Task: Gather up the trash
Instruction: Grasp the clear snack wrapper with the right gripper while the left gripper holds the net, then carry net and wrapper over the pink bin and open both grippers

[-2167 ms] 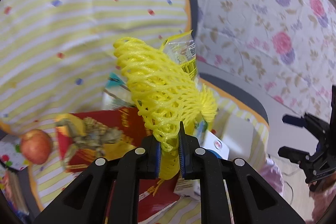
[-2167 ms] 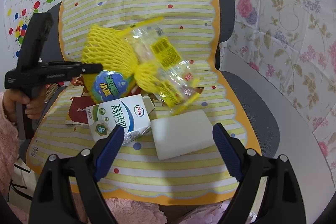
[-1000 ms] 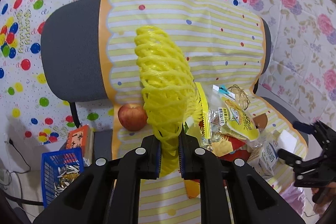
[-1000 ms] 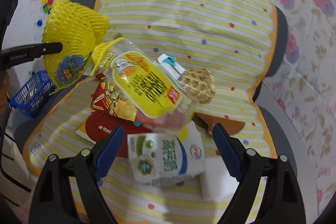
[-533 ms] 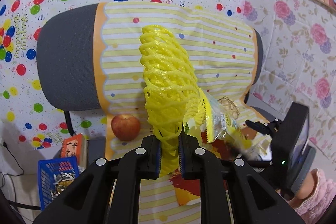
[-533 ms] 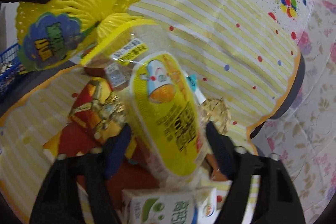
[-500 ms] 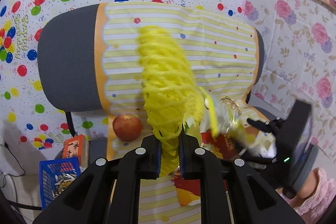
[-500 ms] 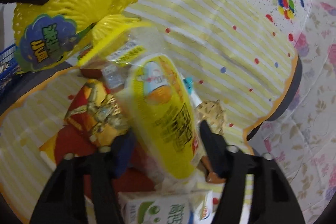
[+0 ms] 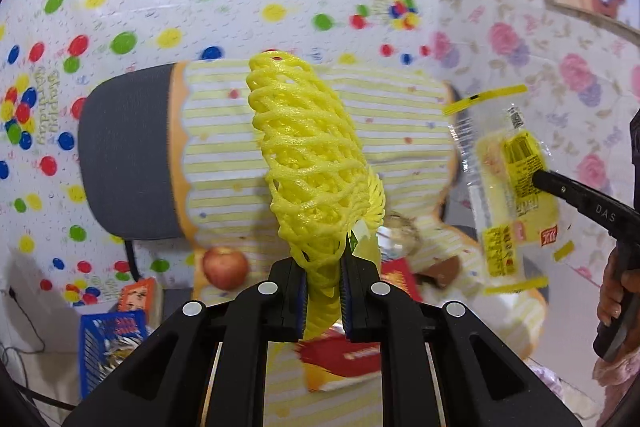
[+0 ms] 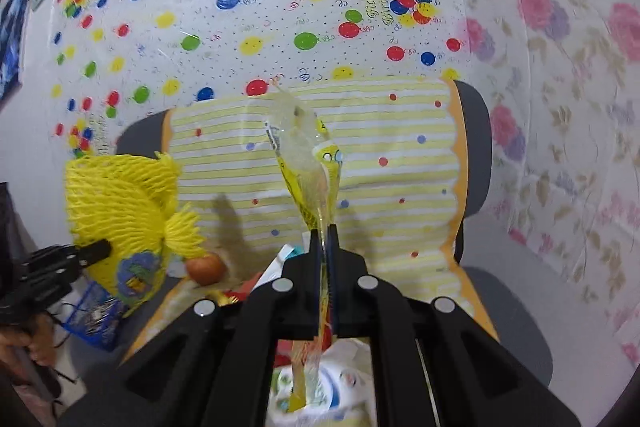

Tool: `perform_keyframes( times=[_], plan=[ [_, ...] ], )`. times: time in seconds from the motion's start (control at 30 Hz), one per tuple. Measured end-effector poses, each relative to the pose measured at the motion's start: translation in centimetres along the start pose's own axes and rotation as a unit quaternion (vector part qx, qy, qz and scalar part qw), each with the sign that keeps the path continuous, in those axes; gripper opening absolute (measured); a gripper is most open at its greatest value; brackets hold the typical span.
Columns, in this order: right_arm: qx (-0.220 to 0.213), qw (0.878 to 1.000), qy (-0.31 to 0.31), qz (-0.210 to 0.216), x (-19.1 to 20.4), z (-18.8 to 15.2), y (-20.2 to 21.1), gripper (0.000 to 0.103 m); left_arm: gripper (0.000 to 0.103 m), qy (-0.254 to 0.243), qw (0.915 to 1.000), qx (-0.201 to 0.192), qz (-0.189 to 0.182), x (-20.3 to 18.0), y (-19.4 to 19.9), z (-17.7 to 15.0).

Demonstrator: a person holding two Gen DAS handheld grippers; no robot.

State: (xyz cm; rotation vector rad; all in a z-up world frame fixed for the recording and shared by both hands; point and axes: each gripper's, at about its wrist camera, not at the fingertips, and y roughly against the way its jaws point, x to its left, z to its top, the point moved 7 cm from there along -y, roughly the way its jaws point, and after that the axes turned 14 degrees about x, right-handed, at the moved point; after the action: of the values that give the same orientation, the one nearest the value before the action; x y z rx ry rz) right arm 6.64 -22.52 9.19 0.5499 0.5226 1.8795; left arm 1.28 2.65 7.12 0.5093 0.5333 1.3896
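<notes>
My left gripper (image 9: 323,263) is shut on a yellow foam fruit net (image 9: 308,155), held up above the chair seat; the net (image 10: 120,211) also shows at the left of the right wrist view. My right gripper (image 10: 325,231) is shut on a clear and yellow snack wrapper (image 10: 310,171), which stands up edge-on from the pads. In the left wrist view that wrapper (image 9: 516,183) hangs in the air at the right, pinched by the right gripper's black fingers (image 9: 560,187). A red snack bag (image 9: 344,351) and a milk carton (image 10: 320,391) lie on the seat below.
The grey office chair (image 9: 128,163) wears a yellow striped cover (image 10: 392,163). A red apple (image 9: 225,266) rests on the seat's far side. A blue basket (image 9: 108,339) and an orange box (image 9: 138,297) sit on the floor at the left. A person's hand (image 9: 618,291) holds the right gripper.
My right gripper has shut on the snack wrapper and lifted it off the seat. My left gripper has risen a little with the foam net still in it.
</notes>
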Motion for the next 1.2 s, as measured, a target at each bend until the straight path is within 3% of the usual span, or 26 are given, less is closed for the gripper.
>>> perform_keyframes(
  times=[0.17,0.27,0.53,0.73,0.97,1.2],
  plan=[
    [0.003,1.0,-0.019,-0.014,-0.5,-4.5,4.0,0.003,0.014,-0.031,0.9983,0.021,-0.045,-5.4,0.2,-2.9],
    [0.008,0.999,-0.039,-0.037,-1.5,-6.7,5.8,0.003,0.014,-0.062,0.9965,0.024,-0.052,-8.7,0.4,-4.6],
    [0.072,0.989,-0.077,-0.107,-4.0,-14.6,8.6,0.004,0.014,-0.127,0.987,0.04,-0.089,-16.4,0.4,-9.6],
    [0.093,0.975,-0.122,-0.158,-6.4,-20.0,11.4,0.004,0.014,-0.159,0.976,0.059,-0.136,-21.0,0.0,-13.0],
    [0.1,0.954,-0.156,-0.237,-9.1,-25.3,15.0,0.004,0.014,-0.211,0.9561,0.08,-0.186,-27.2,-0.8,-17.1],
    [0.124,0.936,-0.191,-0.268,-11.5,-30.0,16.1,0.004,0.014,-0.238,0.9428,0.103,-0.21,-31.7,-2.2,-20.4]
  ],
)
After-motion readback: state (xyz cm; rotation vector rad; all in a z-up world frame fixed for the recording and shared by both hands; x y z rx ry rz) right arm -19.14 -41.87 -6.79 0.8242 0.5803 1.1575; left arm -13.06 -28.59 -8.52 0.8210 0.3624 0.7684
